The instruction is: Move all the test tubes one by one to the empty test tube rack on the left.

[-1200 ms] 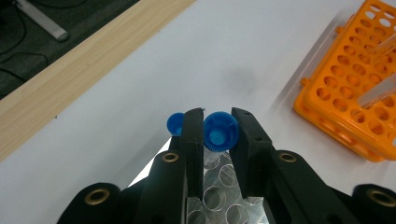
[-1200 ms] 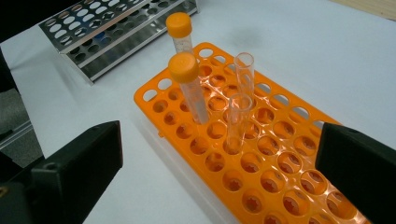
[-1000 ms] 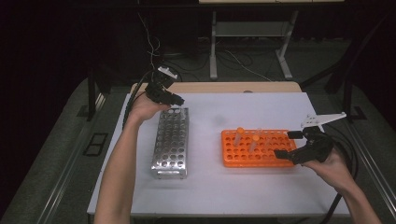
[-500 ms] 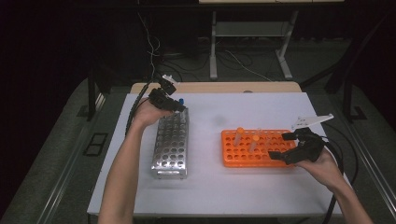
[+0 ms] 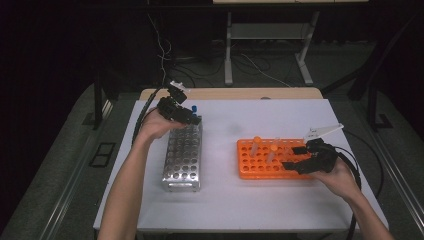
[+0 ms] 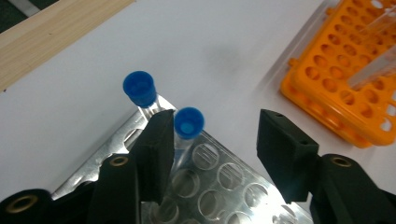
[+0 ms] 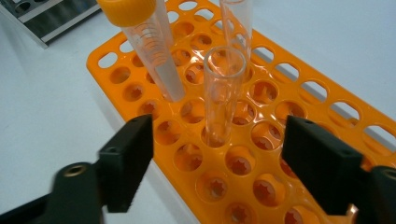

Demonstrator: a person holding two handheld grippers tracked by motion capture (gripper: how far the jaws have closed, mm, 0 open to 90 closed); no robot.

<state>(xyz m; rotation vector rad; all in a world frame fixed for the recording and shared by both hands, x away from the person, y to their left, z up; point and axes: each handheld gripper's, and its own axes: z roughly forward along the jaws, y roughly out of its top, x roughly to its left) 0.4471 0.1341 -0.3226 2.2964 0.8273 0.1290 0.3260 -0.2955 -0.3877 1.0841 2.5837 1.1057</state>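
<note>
My left gripper (image 5: 191, 119) (image 6: 217, 144) hovers over the far end of the metal rack (image 5: 182, 160) (image 6: 219, 186). Its jaws have just been opening and stand open. A blue-capped tube (image 6: 188, 122) stands in a hole between them, close to the left pad, and a second blue-capped tube (image 6: 139, 87) (image 5: 194, 107) stands behind it. My right gripper (image 5: 294, 157) (image 7: 224, 158) is at the orange rack (image 5: 250, 167) (image 7: 261, 177). Its jaws have just been closing, with a gap on both sides of an uncapped clear tube (image 7: 224, 93).
An orange-capped tube (image 7: 144, 42) (image 5: 257, 145) and another clear tube (image 7: 238, 28) stand farther back in the orange rack. The white tabletop (image 5: 220, 210) has a wooden strip (image 5: 235, 93) along its far edge. Cables trail from both grippers.
My right gripper has moved left and down over the right end of the orange rack. The left hand has stayed at the far end of the metal rack.
</note>
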